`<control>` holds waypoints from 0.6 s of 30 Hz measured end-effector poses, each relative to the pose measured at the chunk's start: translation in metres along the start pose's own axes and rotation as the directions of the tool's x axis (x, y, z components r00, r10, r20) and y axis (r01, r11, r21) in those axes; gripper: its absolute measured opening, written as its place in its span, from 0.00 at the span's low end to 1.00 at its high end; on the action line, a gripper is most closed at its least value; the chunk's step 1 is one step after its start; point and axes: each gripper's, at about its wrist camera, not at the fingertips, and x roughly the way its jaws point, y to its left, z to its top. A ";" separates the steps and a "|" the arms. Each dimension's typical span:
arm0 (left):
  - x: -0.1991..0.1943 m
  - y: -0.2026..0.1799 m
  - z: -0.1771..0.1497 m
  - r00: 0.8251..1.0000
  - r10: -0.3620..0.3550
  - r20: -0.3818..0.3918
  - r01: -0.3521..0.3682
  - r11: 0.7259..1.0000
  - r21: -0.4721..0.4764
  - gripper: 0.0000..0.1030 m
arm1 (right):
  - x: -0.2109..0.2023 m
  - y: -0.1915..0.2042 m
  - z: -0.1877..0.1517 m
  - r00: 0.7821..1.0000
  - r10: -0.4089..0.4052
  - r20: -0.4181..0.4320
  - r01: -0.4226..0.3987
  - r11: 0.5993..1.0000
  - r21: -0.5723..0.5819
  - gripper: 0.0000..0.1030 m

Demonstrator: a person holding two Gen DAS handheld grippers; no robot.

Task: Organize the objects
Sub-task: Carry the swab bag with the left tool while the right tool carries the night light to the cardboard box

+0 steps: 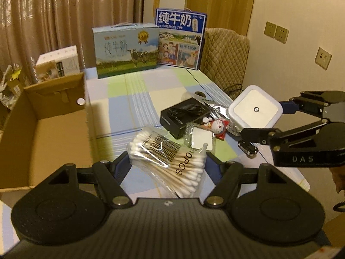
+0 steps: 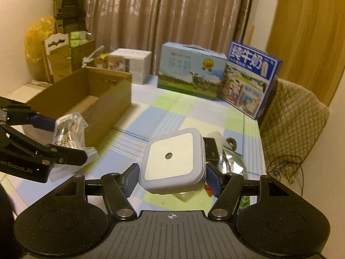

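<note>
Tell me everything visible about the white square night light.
The night light is a white rounded-square plastic block with a flat matte face and a small round sensor at its centre. It is lifted clear of the table, tilted face-up, clamped on two opposite sides by the right gripper. Nothing else touches it.

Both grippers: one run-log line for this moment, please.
left gripper: shut on cotton swab bag | right gripper: shut on white square night light | cardboard box: open, appears empty
</note>
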 end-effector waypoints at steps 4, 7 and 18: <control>-0.015 0.010 0.001 1.000 0.012 0.011 -0.012 1.000 -0.005 0.67 | -0.003 0.019 0.010 1.000 0.020 0.017 -0.020 1.000 -0.020 0.61; -0.026 0.020 0.001 1.000 0.019 0.021 -0.019 1.000 -0.013 0.67 | -0.004 0.032 0.017 0.999 0.038 0.027 -0.037 0.999 -0.039 0.61; -0.054 0.094 0.008 0.991 0.129 0.022 -0.128 0.991 -0.040 0.67 | 0.025 0.091 0.059 0.985 0.167 0.047 -0.163 0.984 -0.073 0.61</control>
